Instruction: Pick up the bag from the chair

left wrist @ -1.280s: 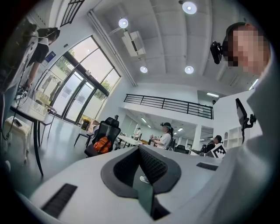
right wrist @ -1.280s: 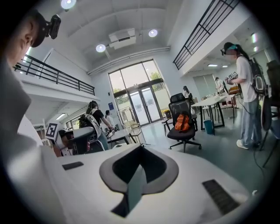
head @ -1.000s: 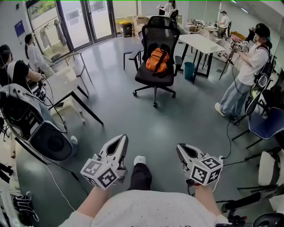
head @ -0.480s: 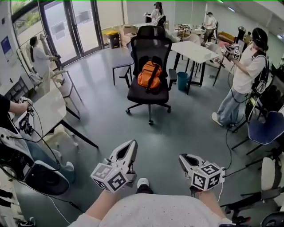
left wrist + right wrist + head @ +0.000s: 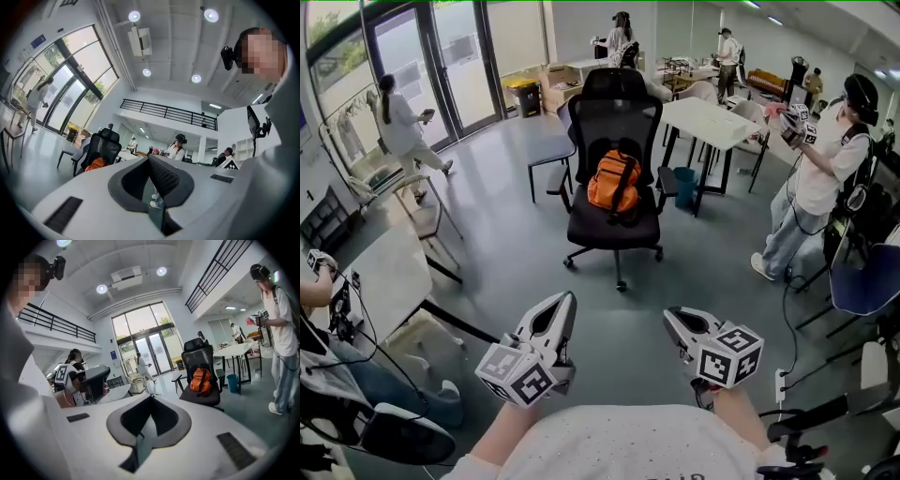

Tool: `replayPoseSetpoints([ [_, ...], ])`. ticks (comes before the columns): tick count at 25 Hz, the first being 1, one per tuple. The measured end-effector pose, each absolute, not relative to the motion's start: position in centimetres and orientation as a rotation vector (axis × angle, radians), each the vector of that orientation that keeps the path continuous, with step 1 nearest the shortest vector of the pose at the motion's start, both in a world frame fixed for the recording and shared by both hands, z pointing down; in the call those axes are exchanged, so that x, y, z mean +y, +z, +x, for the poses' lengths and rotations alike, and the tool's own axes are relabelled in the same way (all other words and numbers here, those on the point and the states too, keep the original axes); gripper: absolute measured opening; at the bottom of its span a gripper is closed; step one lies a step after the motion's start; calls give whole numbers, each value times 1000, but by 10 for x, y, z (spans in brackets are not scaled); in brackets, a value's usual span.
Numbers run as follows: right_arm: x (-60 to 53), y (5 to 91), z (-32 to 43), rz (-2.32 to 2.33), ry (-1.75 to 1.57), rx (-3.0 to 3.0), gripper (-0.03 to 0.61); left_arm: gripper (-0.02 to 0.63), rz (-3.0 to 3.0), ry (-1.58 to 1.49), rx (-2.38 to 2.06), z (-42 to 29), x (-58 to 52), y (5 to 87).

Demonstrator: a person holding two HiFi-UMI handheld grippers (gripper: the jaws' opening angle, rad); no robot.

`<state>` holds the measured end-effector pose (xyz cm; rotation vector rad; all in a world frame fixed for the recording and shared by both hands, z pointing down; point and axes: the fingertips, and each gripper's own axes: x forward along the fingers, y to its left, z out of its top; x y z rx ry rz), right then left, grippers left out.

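Observation:
An orange bag (image 5: 614, 182) with black straps sits upright on the seat of a black mesh office chair (image 5: 613, 226), a few steps ahead in the head view. My left gripper (image 5: 565, 300) and right gripper (image 5: 669, 316) are held low in front of me, both shut with nothing between the jaws and well short of the chair. The left gripper view has the bag (image 5: 96, 163) small at the left, on the chair (image 5: 104, 146). In the right gripper view the bag (image 5: 201, 379) and chair (image 5: 202, 397) appear right of centre.
A white table (image 5: 713, 121) and a blue bin (image 5: 684, 187) stand right of the chair. A person (image 5: 818, 178) stands at the right beside a blue chair (image 5: 866, 281). A white table (image 5: 371, 281) sits at the left; another person (image 5: 399, 117) walks near the glass doors. Bare grey floor lies between me and the chair.
I have moved closer to the chair, which now looks larger and nearer the middle. The person at the left has walked along the glass doors. Both grippers stay shut.

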<state>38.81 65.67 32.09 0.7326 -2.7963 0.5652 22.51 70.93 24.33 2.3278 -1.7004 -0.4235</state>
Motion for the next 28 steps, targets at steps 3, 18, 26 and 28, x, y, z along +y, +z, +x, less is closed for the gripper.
replayPoseSetpoints([
  [3, 641, 333, 373, 725, 584, -2748, -2, 0, 2303, -425, -1674, 209, 686, 258],
  [18, 458, 321, 295, 597, 585, -2908, -2, 0, 2237, -381, -1697, 151, 518, 284],
  [26, 319, 284, 270, 522, 442, -2960, -2, 0, 2218, -418, -1765, 119, 378, 262],
  [28, 284, 282, 264, 506, 420, -2970, -2, 0, 2225, -428, -1767, 114, 342, 263],
])
